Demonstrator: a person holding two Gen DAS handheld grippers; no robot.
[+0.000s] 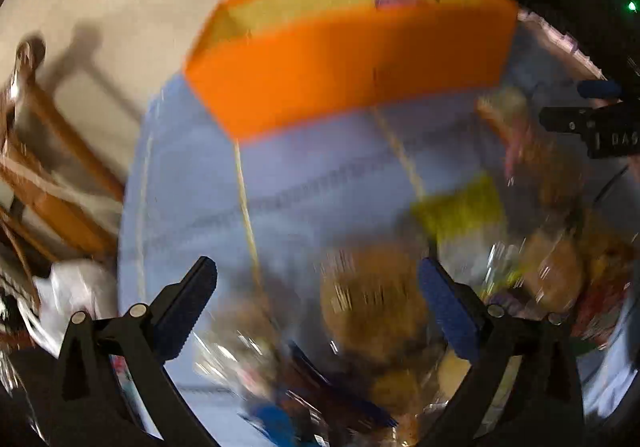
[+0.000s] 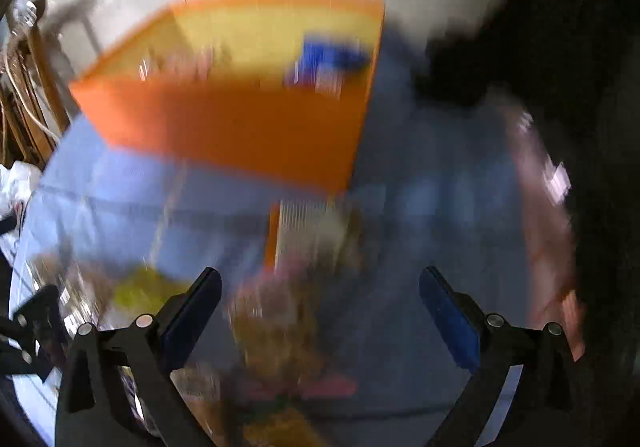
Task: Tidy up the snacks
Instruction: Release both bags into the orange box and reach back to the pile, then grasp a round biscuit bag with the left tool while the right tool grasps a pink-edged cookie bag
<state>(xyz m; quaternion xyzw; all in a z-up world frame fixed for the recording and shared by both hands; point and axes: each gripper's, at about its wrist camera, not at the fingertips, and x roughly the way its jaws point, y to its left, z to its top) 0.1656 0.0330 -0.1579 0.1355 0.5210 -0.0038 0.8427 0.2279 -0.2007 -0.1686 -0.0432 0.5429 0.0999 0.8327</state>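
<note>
2 open claws [image 1: 318, 303] [image 2: 320, 311] above blurred snacks [image 1: 372, 311].

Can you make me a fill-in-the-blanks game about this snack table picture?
1. The big box at the back of the table is the colour ____.
2. The cloth covering the table is light ____.
3. The jaws of the left hand-held gripper stand wide ____, with nothing pinched between them.
4. The pads on the right hand-held gripper fingers are dark ____.

Missing words: orange; blue; open; blue
</note>
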